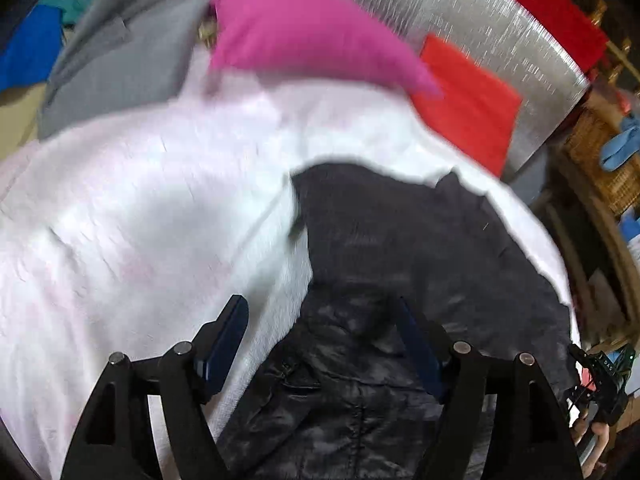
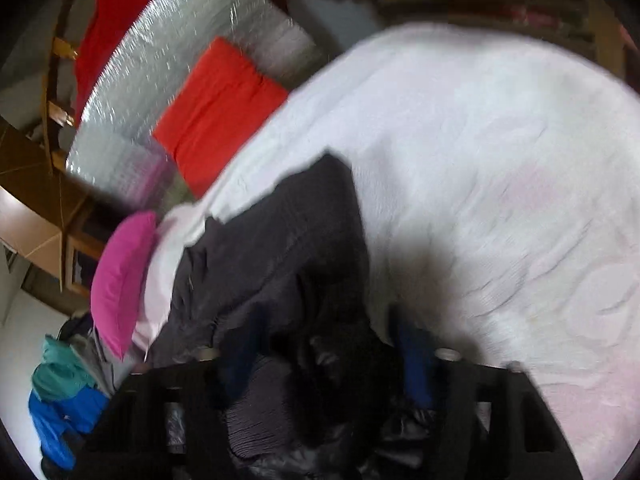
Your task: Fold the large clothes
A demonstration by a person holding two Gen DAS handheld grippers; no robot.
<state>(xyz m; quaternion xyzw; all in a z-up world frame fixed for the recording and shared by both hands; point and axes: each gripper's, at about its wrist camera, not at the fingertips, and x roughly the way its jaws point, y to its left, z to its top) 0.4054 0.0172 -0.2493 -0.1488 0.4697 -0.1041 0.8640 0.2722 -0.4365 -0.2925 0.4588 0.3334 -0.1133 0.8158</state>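
Left tongs (image 1: 322, 320) spread wide, nothing pinched; the blue pads (image 1: 224, 344) hang just over the near end of the dark garment (image 1: 420, 248), one finger above the white bedspread (image 1: 140, 208) beside it, the other above the cloth itself. No contact visible.

Right tongs (image 2: 326, 344) heavily blurred. Fingers stand apart with bunched dark fabric between them; cannot tell whether the pads press on it.

Dark garment lies on the white bedspread, near the bed's edge. In the left view its long axis runs from the tongs away and to the right, with a glossy quilted part nearest the camera and a matte grey-black part beyond. The near end is cut off by the frame.

Beyond the garment: a pink pillow (image 1: 304, 36) on the bedspread, well apart from the cloth. Left of the pillow a grey folded piece (image 1: 120, 68), then blue and teal clothes (image 1: 40, 36) at the frame's rim. Right of the pillow a red folded cloth (image 1: 468, 104) on a silver mat (image 1: 520, 40), farther off than the garment.

At the far right edge of the left view, the other hand's fingers (image 1: 596, 440) and part of its rig, mostly cropped. Both views smeared; fabric detail is unreadable.
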